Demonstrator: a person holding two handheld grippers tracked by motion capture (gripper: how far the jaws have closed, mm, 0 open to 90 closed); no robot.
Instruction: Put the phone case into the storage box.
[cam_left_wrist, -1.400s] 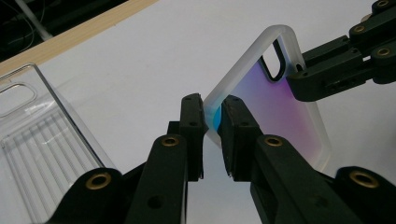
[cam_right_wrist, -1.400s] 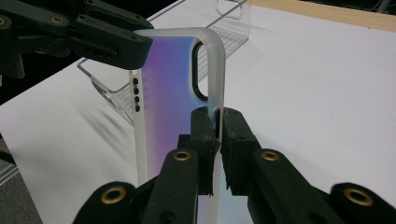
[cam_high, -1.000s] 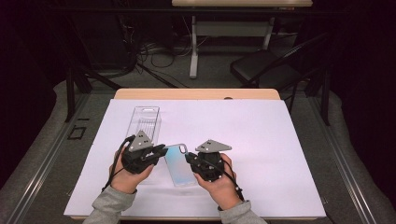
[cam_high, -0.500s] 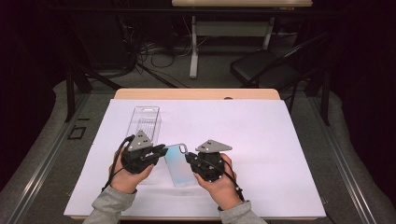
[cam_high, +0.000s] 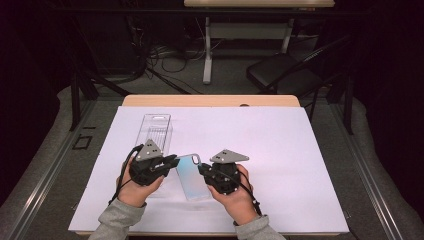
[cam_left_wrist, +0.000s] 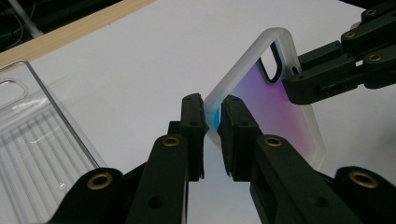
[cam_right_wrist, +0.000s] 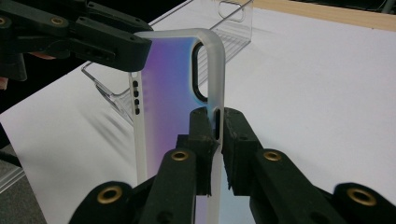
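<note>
both grippers (cam_high: 187, 170) unmoved, phone case (cam_high: 192, 176) still clamped

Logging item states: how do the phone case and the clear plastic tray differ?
The phone case is frosted with a blue-purple tint; the clear plastic tray is colourless and ribbed. The case is gripped by the left gripper and right gripper; the tray lies untouched on the table.

My left gripper (cam_high: 172, 162) and right gripper (cam_high: 201, 170) face each other, tips close together, jaws nearly closed; both my hands (cam_high: 136, 187) grip from below.
</note>
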